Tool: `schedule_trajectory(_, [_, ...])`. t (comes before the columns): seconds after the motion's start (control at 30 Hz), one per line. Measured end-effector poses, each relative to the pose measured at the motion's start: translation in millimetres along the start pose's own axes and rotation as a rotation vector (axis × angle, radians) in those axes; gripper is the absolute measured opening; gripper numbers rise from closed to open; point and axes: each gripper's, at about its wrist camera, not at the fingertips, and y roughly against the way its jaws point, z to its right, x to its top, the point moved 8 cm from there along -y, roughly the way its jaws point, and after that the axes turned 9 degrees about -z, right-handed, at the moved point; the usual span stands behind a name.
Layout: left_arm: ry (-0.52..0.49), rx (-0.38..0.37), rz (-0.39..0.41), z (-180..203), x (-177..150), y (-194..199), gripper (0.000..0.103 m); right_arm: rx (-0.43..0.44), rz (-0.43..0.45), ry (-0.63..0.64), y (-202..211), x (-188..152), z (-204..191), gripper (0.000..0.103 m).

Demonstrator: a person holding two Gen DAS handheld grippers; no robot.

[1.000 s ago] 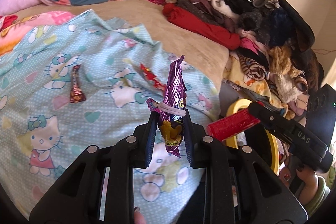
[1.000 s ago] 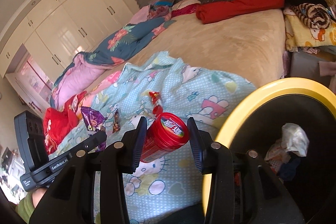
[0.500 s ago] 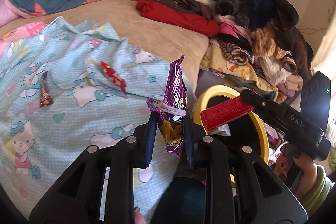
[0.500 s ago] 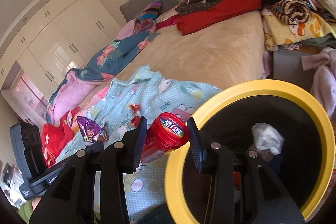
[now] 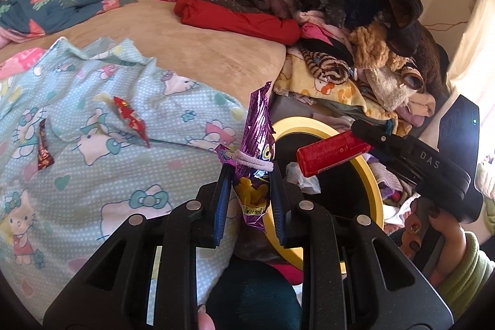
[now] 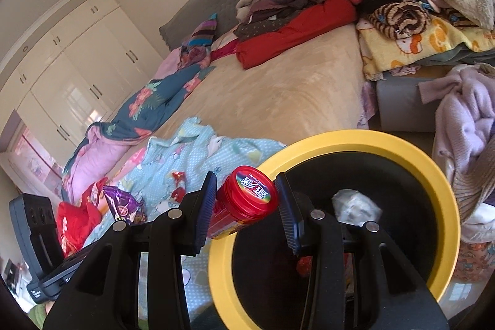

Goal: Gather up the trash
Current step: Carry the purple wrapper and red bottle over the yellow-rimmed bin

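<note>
My left gripper (image 5: 251,175) is shut on a purple snack bag (image 5: 256,150) tied with a white band, held upright by the bed's edge, just left of the bin. My right gripper (image 6: 244,194) is shut on a red tube-shaped container (image 6: 244,206), held over the left rim of the yellow-rimmed black bin (image 6: 355,141). The red container (image 5: 332,152) and the bin (image 5: 376,187) also show in the left wrist view. Crumpled white paper (image 6: 355,206) lies inside the bin. A red wrapper (image 5: 130,118) and a dark brown wrapper (image 5: 43,149) lie on the light blue cartoon-cat blanket (image 5: 92,175).
A tall pile of clothes and plush things (image 5: 340,5) covers the bed's right side behind the bin. A floral quilt (image 5: 55,2) lies at the far left. A lilac garment (image 6: 464,113) hangs right of the bin. White wardrobes (image 6: 77,67) line the far wall.
Both grippers have swung right toward the bin. The red container now sits over the bin's rim, and the purple bag is closer to the bin.
</note>
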Motion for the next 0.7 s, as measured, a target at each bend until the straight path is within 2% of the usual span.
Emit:
schedule_trajectory(0.33, [-0.054,-0.014,-0.02,25.5,1.0,-9.8,0.018,-0.039,0.044,-0.049,21.0,8.8,33.9,0.038])
schedule_trajectory(0.7, [-0.112,-0.036,-0.062,54.2,-4.5,-25.7,0.018,-0.121,0.082,-0.074,36.1,13.8,68.2,0.038])
